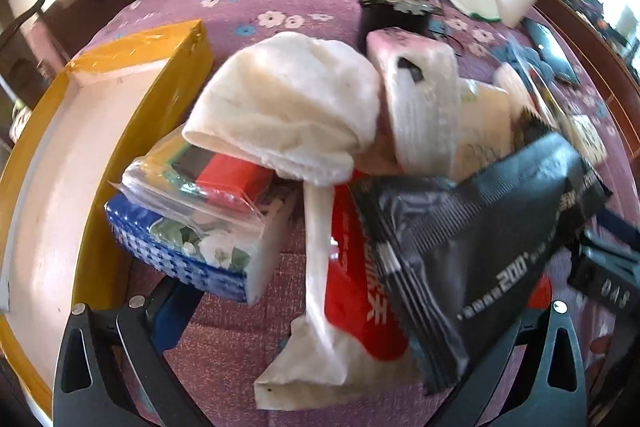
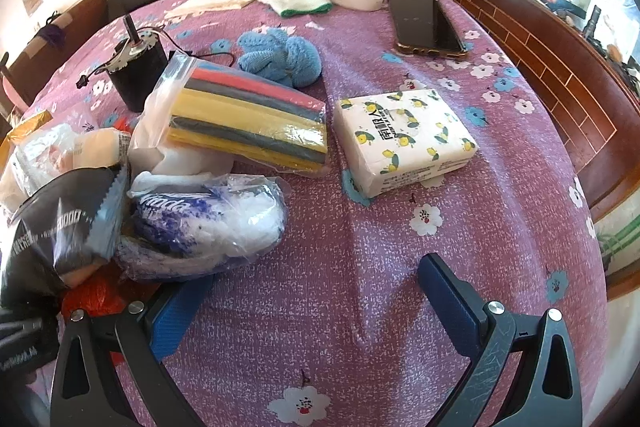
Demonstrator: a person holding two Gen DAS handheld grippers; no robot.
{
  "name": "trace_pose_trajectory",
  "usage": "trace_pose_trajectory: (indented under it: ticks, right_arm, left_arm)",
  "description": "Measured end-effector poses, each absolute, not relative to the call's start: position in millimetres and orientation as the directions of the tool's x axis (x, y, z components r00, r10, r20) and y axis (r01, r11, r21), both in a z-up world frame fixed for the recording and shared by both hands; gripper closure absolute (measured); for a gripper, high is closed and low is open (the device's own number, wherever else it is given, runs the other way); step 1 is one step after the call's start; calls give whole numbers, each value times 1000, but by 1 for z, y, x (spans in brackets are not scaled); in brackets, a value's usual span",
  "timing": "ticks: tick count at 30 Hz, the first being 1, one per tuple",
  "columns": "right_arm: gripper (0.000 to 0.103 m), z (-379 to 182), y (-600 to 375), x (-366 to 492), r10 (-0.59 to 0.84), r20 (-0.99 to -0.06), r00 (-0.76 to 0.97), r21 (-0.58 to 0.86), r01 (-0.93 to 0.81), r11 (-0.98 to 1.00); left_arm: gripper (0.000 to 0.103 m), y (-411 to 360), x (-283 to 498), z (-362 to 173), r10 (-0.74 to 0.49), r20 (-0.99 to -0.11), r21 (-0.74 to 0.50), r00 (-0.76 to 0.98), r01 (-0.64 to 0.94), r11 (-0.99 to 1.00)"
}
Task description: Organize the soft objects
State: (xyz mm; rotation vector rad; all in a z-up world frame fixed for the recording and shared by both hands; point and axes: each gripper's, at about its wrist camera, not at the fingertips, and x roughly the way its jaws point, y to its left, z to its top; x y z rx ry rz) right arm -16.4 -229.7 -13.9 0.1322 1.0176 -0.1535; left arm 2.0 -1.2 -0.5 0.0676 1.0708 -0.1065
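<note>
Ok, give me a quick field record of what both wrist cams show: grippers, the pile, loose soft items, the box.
left gripper: open, over the pile, holding nothing
right gripper: open, above bare tablecloth, holding nothing
pile: white cloth draped on top; black packet and red packet beneath
zip bag: coloured strips, resting on the pile's edge
tissue pack: lying apart from the pile, on the tablecloth
blue towel: bunched, behind the zip bag
yellow box: open, left of the pile

My left wrist view: close, low over pile, facing yellow tray (image 1: 132, 51). Right: higher, farther back. Shared: black pouch (image 1: 480, 227), motor (image 2: 138, 67).
</note>
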Motion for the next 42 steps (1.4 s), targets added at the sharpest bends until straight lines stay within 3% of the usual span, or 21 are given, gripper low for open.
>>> trace_pose_trajectory:
  ticks: [9,14,16,18,22,23,24,25,27,30,38,42]
  right_arm:
    - [1,-15,-227,-19,-94,-834,544,33,218,975]
    - [1,-5,-235,-36,-59,-833,550,87,235,968]
    - [1,7,-238,-49,-49,-809,586,112,235,965]
    - [1,29,-237,-69,-71,-756,651,109,232,967]
    - [0,82,-223,-122,-205,-491,847,52,263,963]
    - [0,86,-220,-131,-192,-430,882,63,242,968]
    - [0,84,-220,-129,-155,-428,890,82,209,974]
    - [0,76,-220,-114,-133,-513,848,72,197,978]
    - [1,57,-226,-88,-97,-639,763,88,198,976]
    - [1,40,-241,-79,-118,-648,753,138,268,954]
    - [1,29,-260,-83,-180,-605,775,121,314,942]
    - [1,28,-278,-88,-149,-599,787,207,332,920]
  left_arm:
    - [0,1,-8,1,-67,-869,-2,491,133,991]
    - [0,24,-28,20,-252,-830,-194,497,167,967]
    - [0,35,-41,38,-248,-784,-180,569,175,968]
    - [0,47,-56,58,-230,-722,-151,653,176,973]
    - [0,78,-93,103,-170,-520,-119,837,126,985]
    - [0,84,-100,110,-150,-466,-109,872,111,988]
    - [0,88,-107,112,-134,-424,-96,896,102,990]
    - [0,87,-106,110,-137,-424,-84,895,112,990]
    - [0,79,-89,98,-160,-533,-62,831,150,987]
    - [0,70,-79,78,-226,-642,-112,732,201,973]
    - [0,19,-82,73,-243,-662,13,709,335,942]
    - [0,-18,-65,65,-246,-689,79,682,409,909]
